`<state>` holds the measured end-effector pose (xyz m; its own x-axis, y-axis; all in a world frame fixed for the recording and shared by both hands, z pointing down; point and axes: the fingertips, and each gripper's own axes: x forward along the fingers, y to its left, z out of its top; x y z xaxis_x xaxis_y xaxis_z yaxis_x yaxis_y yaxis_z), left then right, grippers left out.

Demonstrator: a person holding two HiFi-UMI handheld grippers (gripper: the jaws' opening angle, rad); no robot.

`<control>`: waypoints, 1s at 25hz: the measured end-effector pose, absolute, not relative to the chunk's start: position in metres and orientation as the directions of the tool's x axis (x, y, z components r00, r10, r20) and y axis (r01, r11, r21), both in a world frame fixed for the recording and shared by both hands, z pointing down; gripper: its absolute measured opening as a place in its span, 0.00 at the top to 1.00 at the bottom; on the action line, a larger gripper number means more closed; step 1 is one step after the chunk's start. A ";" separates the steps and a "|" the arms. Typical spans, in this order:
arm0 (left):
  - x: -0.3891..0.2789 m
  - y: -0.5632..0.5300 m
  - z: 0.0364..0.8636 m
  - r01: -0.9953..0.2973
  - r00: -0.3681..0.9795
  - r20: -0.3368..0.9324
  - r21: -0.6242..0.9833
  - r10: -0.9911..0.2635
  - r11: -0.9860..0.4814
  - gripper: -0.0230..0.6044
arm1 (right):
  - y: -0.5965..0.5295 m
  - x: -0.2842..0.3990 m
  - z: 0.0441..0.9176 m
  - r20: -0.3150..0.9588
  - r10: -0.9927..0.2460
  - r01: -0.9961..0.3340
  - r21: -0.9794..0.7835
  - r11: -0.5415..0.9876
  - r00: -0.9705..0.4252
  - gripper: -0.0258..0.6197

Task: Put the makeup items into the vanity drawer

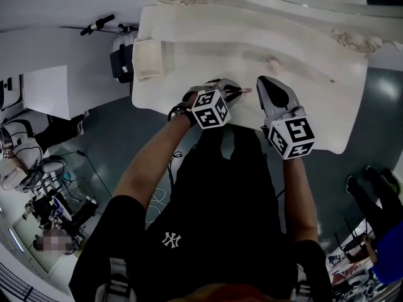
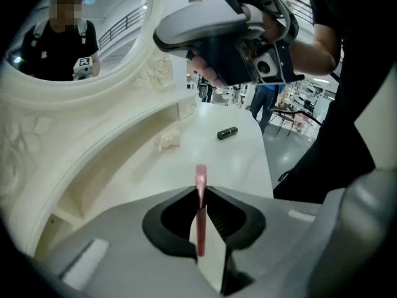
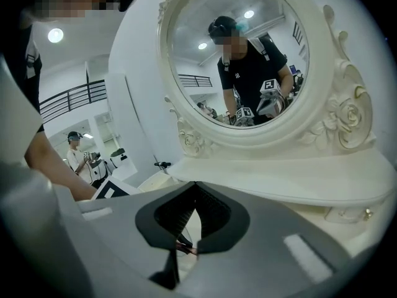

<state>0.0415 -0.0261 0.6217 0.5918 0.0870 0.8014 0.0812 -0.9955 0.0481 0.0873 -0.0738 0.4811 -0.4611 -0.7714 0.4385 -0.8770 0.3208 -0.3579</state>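
My left gripper hovers over the front edge of the white vanity top. It is shut on a slim pink makeup stick, whose tip pokes out past the fingertips. Just to its right, my right gripper is shut with nothing in it, pointing at the oval mirror. In the left gripper view the right gripper hangs above the tabletop. A black lipstick tube and a small pale lump lie on the vanity top. No front drawer shows in any view.
A small white open box sits at the vanity's left end. The carved mirror frame and a raised shelf run along the back. A person stands at the far left of the right gripper view. Grey floor surrounds the vanity.
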 end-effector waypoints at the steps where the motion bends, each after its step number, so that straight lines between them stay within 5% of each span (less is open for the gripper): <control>1: 0.038 -0.028 0.616 0.052 0.606 0.792 0.050 0.071 -0.997 0.89 | -0.074 0.082 0.478 0.435 -0.774 -0.878 -0.351 0.325 -0.460 0.93; 14: -0.047 -0.073 0.552 -0.294 0.698 0.693 0.051 -0.178 -0.954 0.89 | -0.081 -0.013 0.438 0.388 -0.756 -0.848 -0.295 0.440 -0.527 0.93; 25: -0.156 -0.145 0.527 -0.708 0.604 0.626 0.139 -0.493 -0.692 0.88 | -0.087 -0.066 0.422 0.386 -0.716 -0.814 -0.271 0.514 -0.581 0.93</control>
